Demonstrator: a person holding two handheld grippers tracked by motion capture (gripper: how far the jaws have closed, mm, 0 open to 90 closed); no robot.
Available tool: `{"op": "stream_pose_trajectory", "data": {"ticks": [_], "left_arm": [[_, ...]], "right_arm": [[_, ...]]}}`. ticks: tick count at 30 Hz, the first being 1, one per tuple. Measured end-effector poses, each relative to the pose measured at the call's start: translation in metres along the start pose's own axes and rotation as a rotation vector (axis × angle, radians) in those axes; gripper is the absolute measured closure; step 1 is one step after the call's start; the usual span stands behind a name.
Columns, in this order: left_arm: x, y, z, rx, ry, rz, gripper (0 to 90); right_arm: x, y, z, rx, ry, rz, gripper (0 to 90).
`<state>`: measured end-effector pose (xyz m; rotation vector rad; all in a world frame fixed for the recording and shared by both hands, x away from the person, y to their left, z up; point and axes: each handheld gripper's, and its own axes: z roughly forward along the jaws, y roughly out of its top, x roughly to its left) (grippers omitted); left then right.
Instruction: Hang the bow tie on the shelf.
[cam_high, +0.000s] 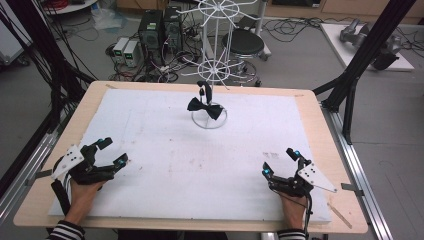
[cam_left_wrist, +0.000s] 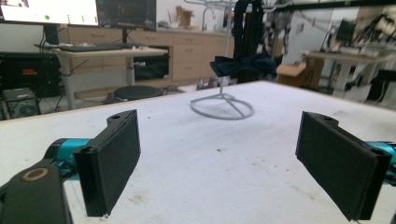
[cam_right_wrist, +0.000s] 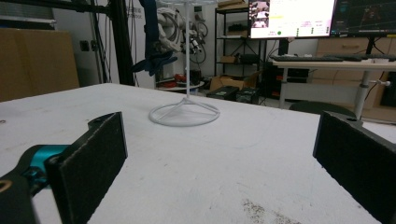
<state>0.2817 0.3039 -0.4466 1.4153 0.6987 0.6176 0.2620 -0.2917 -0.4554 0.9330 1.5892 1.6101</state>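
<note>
A dark bow tie (cam_high: 205, 107) hangs by its strap on a white wire stand (cam_high: 210, 65) at the back middle of the white board (cam_high: 200, 165). In the left gripper view the bow tie (cam_left_wrist: 243, 65) hangs above the stand's ring base (cam_left_wrist: 222, 107); the right gripper view has the bow tie (cam_right_wrist: 154, 58) left of the stand's pole (cam_right_wrist: 187, 56). My left gripper (cam_high: 113, 152) rests at the board's near left, open, nothing between its pads (cam_left_wrist: 112, 163). At the near right my right gripper (cam_high: 281, 162) is open too, its pads (cam_right_wrist: 88, 163) bare.
The board lies on a wooden table (cam_high: 320, 130). Black frame posts (cam_high: 370, 45) stand at the right, cables and computer boxes (cam_high: 150, 35) on the floor behind. A stool (cam_high: 245, 45) sits behind the stand. Stains mark the board (cam_high: 270, 156).
</note>
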Motion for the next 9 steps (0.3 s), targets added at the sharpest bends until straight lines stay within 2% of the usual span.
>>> {"op": "stream_pose_trajectory", "data": {"ticks": [2, 4, 8, 9], "left_arm": [[0.0002, -0.0089, -0.0031, -0.027, 0.016, 0.001, 14.3], [-0.0001, -0.0092, -0.0044, -0.048, 0.024, 0.009, 14.2], [-0.0009, -0.0094, -0.0034, -0.041, 0.038, 0.012, 14.2], [-0.0020, -0.0094, -0.0027, -0.037, 0.048, 0.025, 14.2]], "right_arm": [[-0.0002, 0.0000, 0.0004, -0.002, 0.001, -0.009, 1.9], [-0.0002, 0.0001, 0.0002, -0.001, 0.002, -0.007, 1.9], [0.0001, -0.0001, 0.0003, -0.003, 0.001, -0.011, 1.9], [0.0001, -0.0001, 0.0003, -0.003, 0.001, -0.011, 1.9]]}}
